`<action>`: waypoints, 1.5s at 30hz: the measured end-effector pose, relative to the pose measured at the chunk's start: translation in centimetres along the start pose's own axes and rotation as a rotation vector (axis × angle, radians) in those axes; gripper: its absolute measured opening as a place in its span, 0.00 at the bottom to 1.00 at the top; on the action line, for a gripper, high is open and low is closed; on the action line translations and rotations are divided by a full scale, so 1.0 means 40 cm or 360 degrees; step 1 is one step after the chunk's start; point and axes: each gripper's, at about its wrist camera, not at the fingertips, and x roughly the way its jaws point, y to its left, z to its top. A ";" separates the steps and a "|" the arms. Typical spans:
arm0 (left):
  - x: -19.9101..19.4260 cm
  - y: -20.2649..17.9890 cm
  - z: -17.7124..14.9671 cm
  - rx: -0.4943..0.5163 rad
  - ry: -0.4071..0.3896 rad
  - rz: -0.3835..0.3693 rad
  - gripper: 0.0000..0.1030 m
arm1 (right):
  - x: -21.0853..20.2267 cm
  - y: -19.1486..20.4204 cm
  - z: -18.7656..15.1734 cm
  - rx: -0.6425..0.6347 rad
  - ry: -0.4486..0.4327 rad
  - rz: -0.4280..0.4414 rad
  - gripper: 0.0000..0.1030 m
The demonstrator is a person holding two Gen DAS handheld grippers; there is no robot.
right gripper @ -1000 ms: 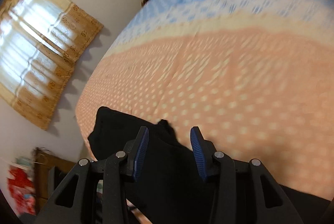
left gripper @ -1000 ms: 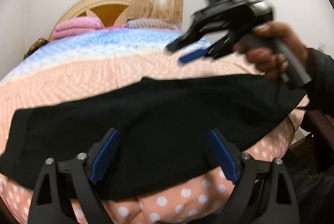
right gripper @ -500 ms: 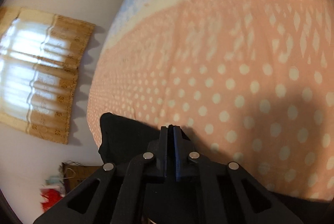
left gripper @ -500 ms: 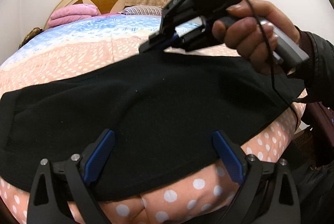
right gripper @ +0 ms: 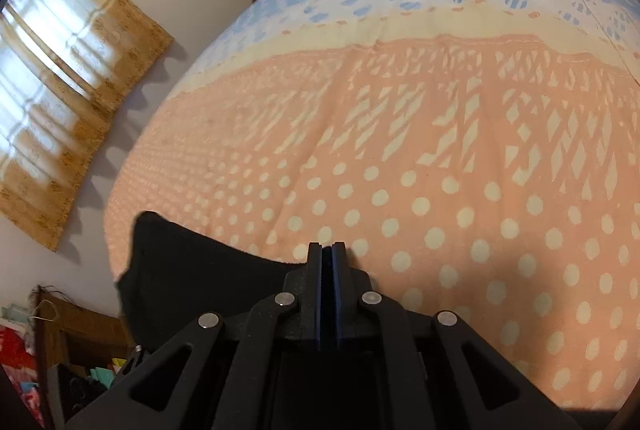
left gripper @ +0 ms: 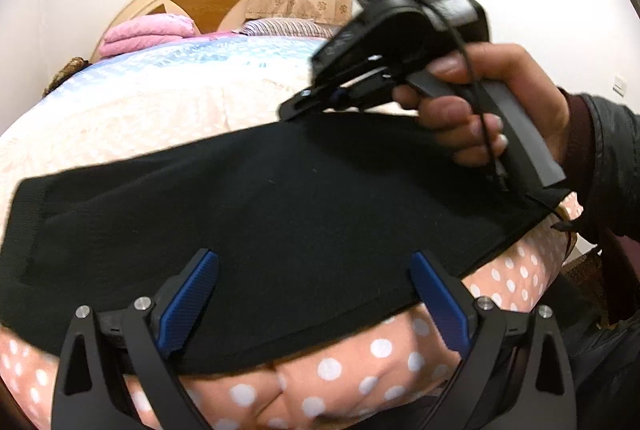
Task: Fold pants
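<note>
Spreading jaws, left gripper point(left gripper: 314, 294): blue pads stand wide apart at the lower middle of the left wrist view, over the near edge of the pants; nothing is pinched between them
Right gripper point(right gripper: 327, 250): at the lower middle of its own view the blue pads are almost together, a thin slit between them, and the jaws are opening; whether cloth sits in the slit I cannot tell
Right gripper seen from the left: its tips meet the far edge of the cloth at upper centre, a hand point(left gripper: 492, 109) wrapped round the handle
Pants point(left gripper: 260, 213): black, laid flat in a wide band across the middle of the left view; a corner shows at lower left of the right view
Bedspread point(right gripper: 440, 169): peach with white dots, under the pants
</note>
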 end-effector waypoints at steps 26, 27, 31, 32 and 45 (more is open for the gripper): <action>-0.097 0.216 -0.005 -0.0276 -0.0035 0.0623 1.00 | -0.222 0.028 -0.431 -0.0429 -0.0011 -0.0075 0.40; -0.092 0.237 -0.013 -0.0317 -0.0012 0.0656 1.00 | -0.217 0.015 -0.438 -0.0412 -0.0019 -0.0060 0.40; -0.070 0.248 -0.032 -0.0271 0.0022 0.0741 1.00 | -0.247 0.001 -0.447 -0.0349 -0.0068 -0.0016 0.40; -0.069 0.243 -0.031 -0.0262 0.0023 0.0749 1.00 | -0.259 -0.002 -0.449 -0.0335 -0.0091 -0.0026 0.40; -0.061 0.267 -0.021 -0.0328 0.0085 0.0767 1.00 | -0.382 -0.135 -0.473 -0.0146 -0.0318 -0.0319 0.47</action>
